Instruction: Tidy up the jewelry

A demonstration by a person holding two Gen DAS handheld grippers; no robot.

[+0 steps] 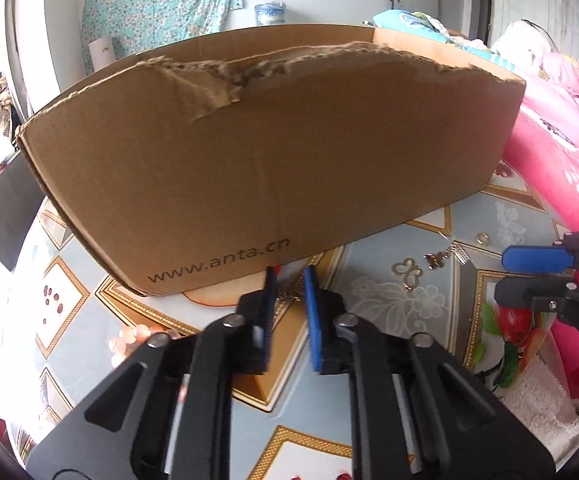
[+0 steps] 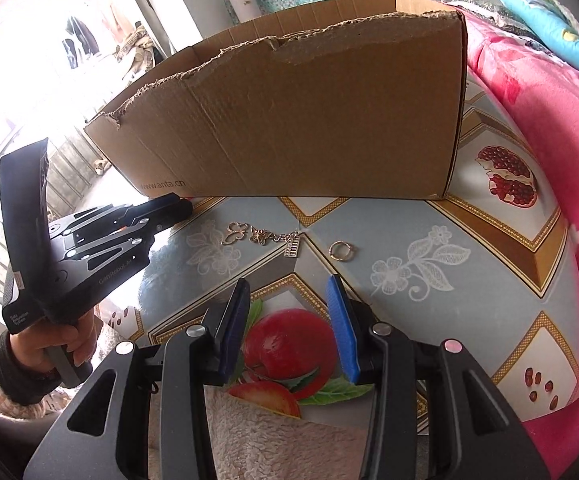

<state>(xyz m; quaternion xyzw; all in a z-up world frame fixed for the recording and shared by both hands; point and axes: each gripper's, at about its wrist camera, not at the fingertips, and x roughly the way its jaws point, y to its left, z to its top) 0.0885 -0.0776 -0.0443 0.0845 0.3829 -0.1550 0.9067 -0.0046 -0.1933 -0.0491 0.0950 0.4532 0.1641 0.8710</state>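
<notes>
The cardboard box carries the print "www.anta.cn" low on its near wall; its top edge is torn and ragged. The left gripper bears "GenRobot" on its body in the right wrist view. Its jaws are closed, with a small chain piece dimly seen between the tips — grip uncertain. The right gripper stands part open, holding nothing. On the patterned tablecloth before the box lie a butterfly-charm chain and, just beside it, a ring — pale metal.
</notes>
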